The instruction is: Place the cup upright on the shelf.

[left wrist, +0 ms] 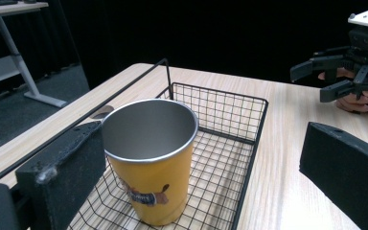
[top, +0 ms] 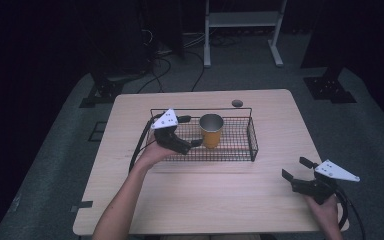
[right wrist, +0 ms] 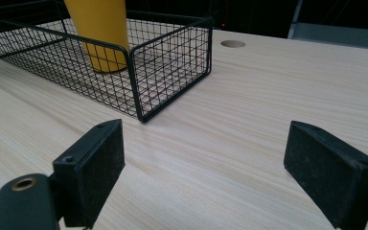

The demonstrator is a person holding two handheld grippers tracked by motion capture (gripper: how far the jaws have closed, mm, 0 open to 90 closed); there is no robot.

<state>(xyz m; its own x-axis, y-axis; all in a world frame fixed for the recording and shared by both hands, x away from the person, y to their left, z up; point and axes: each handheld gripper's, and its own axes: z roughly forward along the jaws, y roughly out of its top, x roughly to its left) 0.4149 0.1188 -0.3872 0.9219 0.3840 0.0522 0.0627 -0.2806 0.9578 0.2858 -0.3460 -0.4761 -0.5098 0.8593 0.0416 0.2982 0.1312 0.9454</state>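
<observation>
A yellow cup (top: 211, 131) with a bare metal inside stands upright in a black wire basket (top: 252, 140) at the middle of the wooden table. My left gripper (top: 191, 131) reaches into the basket from its left end and is open, its jaws spread wide just left of the cup. In the left gripper view the cup (left wrist: 153, 163) stands close beside the left jaw, and the right jaw is well apart from it. My right gripper (top: 295, 168) hovers open over the table's near right corner, holding nothing. From there the basket (right wrist: 167, 57) and cup (right wrist: 100, 28) lie ahead.
A round cable hole (top: 237, 103) sits in the tabletop behind the basket. Bare wood (top: 205, 195) stretches between the basket and the front edge. Beyond the table stand a white frame (top: 242, 20) and floor cables (top: 160, 65).
</observation>
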